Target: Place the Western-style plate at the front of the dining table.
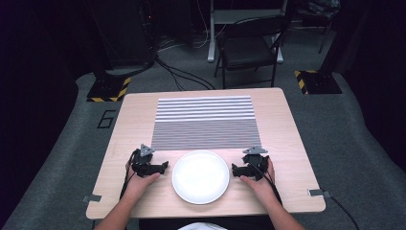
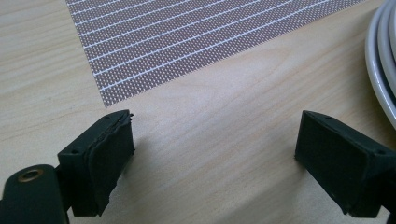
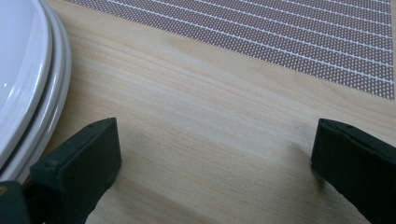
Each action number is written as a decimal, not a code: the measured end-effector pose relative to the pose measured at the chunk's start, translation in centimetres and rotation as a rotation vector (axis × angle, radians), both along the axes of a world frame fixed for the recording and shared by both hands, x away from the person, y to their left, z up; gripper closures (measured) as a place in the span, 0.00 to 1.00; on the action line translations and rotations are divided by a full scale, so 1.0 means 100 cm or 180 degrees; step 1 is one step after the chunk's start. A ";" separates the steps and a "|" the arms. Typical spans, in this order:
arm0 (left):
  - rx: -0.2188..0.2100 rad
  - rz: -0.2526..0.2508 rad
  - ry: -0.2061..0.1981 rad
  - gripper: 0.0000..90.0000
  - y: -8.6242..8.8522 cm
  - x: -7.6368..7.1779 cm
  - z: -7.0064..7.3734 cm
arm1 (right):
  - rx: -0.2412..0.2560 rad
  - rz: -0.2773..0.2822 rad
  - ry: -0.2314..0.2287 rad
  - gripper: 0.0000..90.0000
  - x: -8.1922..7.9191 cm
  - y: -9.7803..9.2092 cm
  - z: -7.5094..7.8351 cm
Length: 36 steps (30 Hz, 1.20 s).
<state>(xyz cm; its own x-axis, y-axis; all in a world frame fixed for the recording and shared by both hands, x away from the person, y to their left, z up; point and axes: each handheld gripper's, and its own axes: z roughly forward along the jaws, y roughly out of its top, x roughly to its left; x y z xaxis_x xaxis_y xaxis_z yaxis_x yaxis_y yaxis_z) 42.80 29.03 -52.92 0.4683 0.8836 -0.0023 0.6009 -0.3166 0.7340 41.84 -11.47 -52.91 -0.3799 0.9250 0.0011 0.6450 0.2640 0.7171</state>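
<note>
Two hand-held grippers on a light wooden rectangular bench (image 1: 287, 143), largest item first; grey-and-white striped woven rectangular placemat (image 1: 205, 122) lies flat on the far half of the bench, near edge just beyond the plate; round white ceramic plate (image 1: 200, 176) sits near the front edge, centred between the grippers, apart from both. Left hand-held gripper (image 1: 164, 166) rests on the bench just left of the plate, jaws wide open, nothing between them; left gripper view shows bare wood between the jaws, placemat corner ahead, plate rim at right. Right hand-held gripper (image 1: 234, 168) just right of the plate, jaws wide open, gripping nothing; right gripper view shows plate rim close beside one jaw, whether touching I cannot tell.
</note>
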 end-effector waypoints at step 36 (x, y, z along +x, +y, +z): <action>-0.0065 0.0121 -0.0078 0.26 0.003 0.000 0.001 | 0.0060 -0.0111 -0.0160 0.28 -0.007 0.000 0.002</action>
